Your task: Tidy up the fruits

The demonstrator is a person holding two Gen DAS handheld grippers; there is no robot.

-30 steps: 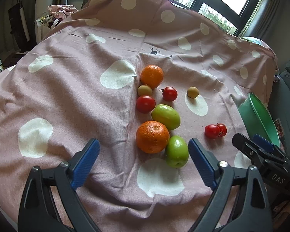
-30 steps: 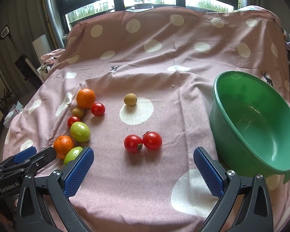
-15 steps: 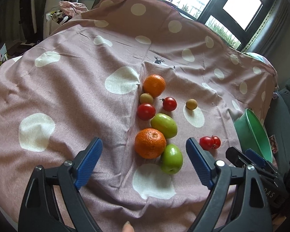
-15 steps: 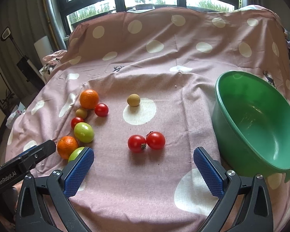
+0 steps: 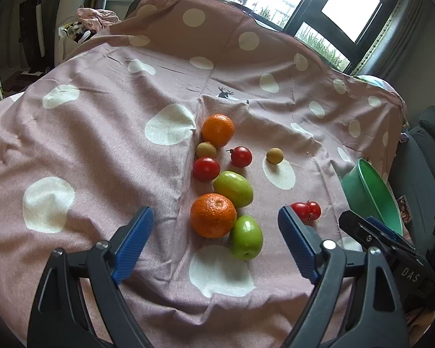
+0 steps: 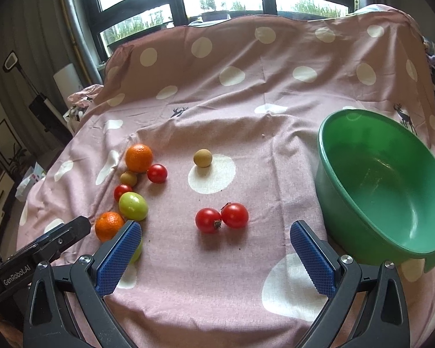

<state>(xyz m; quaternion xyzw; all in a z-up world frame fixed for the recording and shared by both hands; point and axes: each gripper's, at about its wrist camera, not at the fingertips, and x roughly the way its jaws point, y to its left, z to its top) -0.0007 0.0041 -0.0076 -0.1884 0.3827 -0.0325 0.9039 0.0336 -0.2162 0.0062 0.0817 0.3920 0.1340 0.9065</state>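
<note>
Fruits [image 5: 213, 215] unlabelled; left gripper [image 6: 37, 250] reads "GenRobot.AI", right gripper [image 5: 391, 249] "DAS".

Both claws are black plastic with ridged blue pads [image 5: 133, 245] (silver screws at the pivots).

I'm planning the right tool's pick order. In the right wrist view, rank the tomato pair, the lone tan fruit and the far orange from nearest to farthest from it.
1. Tomato pair: just ahead of the right tool, centre.
2. Lone tan fruit: farther back, centre, on a white dot.
3. Far orange: back left.
</note>
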